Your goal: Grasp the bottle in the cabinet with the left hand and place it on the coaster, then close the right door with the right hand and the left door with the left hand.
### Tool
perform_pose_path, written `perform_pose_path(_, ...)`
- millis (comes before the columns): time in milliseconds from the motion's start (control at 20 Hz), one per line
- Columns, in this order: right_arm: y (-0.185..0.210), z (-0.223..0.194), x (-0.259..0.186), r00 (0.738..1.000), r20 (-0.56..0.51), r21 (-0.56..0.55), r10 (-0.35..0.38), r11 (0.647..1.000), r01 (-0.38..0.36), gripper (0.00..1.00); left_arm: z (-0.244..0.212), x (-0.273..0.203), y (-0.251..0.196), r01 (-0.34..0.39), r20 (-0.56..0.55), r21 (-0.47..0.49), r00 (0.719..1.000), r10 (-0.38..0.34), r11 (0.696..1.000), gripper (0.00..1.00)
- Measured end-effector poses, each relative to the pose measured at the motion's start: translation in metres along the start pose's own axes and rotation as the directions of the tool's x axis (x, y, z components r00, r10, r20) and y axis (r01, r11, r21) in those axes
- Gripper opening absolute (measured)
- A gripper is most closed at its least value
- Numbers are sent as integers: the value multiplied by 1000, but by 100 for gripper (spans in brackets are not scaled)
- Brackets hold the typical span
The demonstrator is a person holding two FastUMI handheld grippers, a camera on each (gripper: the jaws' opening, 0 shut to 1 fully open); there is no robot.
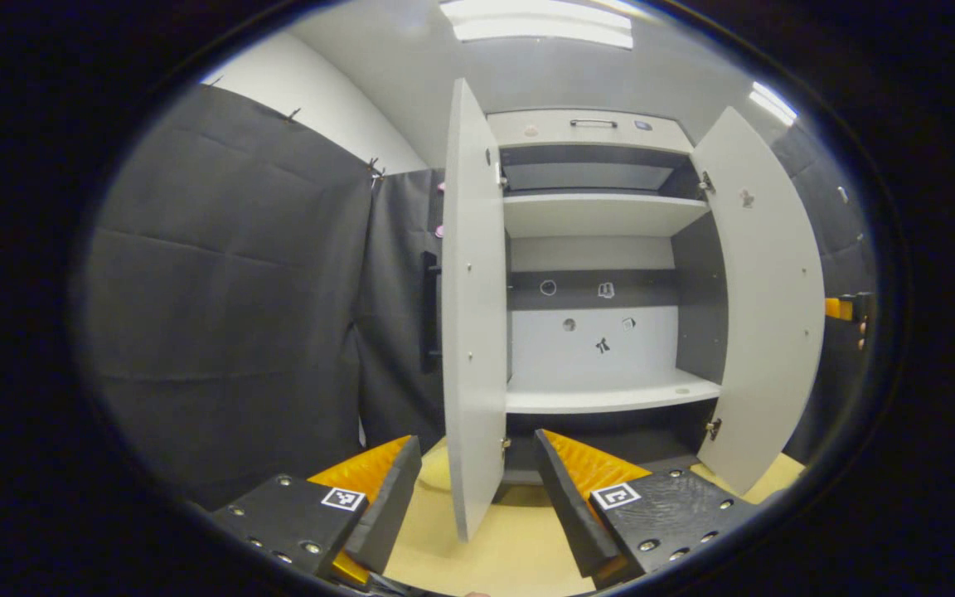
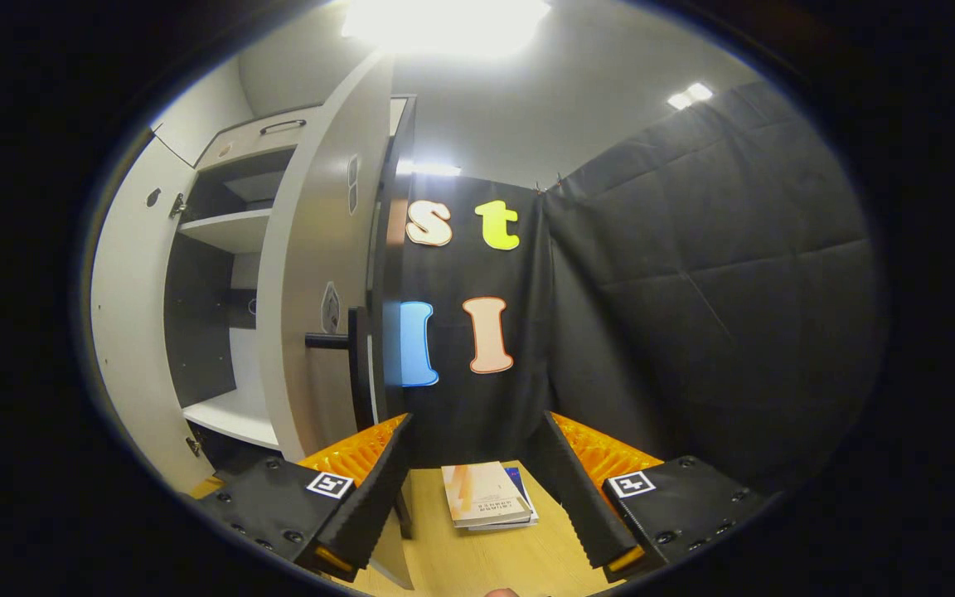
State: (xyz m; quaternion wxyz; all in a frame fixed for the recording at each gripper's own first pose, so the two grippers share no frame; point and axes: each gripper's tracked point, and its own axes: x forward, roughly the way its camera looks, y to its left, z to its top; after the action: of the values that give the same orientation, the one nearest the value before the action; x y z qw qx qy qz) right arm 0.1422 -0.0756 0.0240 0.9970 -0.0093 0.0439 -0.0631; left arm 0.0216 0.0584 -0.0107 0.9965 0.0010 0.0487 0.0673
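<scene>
Left gripper view, left gripper [image 1: 477, 489] wide astride left door [image 1: 474, 315] edge, right gripper [image 2: 477, 481] wide.

The cabinet's [image 1: 593, 249] lowest part is hidden behind the left door [image 1: 475, 315], and the books [image 2: 487, 495] are partly covered by one another.

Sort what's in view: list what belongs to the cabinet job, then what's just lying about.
For the job:
- cabinet
- left door, open
- right door, open
- left hand-held gripper
- right hand-held gripper

Lying about:
- books on the table
</scene>
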Motion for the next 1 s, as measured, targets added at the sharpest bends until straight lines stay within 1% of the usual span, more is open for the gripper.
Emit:
perform_pose_path(50,2,-1,1,1000,-5,-13,-7,1000,7,95,-1,0,8,-9,0,2,1000,9,1000,84)
perform_pose_path(100,1,0,2,1000,-8,-29,-17,999,17,96,0,2,17,-17,-1,4,1000,17,1000,83)
perform_pose_path(150,2,2,2,1000,-1,-40,-23,999,23,95,-1,4,24,-23,-2,6,1000,23,1000,83)
perform_pose_path(200,4,1,1,1000,-6,-46,-23,999,22,92,-3,5,33,-32,-4,8,999,32,999,83)
perform_pose_path(250,7,0,0,1000,-10,-36,-18,999,18,92,-4,7,41,-38,-5,9,999,39,999,83)
perform_pose_path(300,9,-2,0,1000,-20,-24,-14,1000,14,95,-4,11,48,-45,-7,9,999,45,999,83)
perform_pose_path(350,10,-2,0,1000,-24,-12,-16,1000,16,92,-5,13,55,-52,-7,7,999,52,999,83)
perform_pose_path(400,9,-2,-1,999,-30,-7,-23,1000,23,92,-4,15,62,-55,-7,2,998,55,998,83)
perform_pose_path(450,9,-2,-2,999,-30,-8,-32,999,32,95,-3,17,66,-56,-5,-5,998,56,998,83)
perform_pose_path(500,9,-2,-2,999,-30,-12,-40,999,40,92,-3,22,68,-53,-2,-12,999,53,999,84)
perform_pose_path(550,11,-1,-2,999,-28,-15,-45,999,45,95,-3,26,69,-50,2,-14,999,50,999,83)
perform_pose_path(650,19,-1,-4,999,-25,-15,-39,999,39,95,-2,33,74,-47,7,-7,999,47,999,84)
perform_pose_path(850,43,-1,-11,1000,-19,-1,-1,1000,1,95,-5,42,77,-26,4,-1,1000,26,1000,84)
perform_pose_path(900,48,-1,-13,1000,-16,-1,2,1000,-2,95,-5,42,77,-20,5,-1,1000,20,1000,83)
perform_pose_path(1000,55,0,-15,1000,-7,-9,0,1000,0,95,-4,43,78,-11,10,0,1000,11,1000,84)
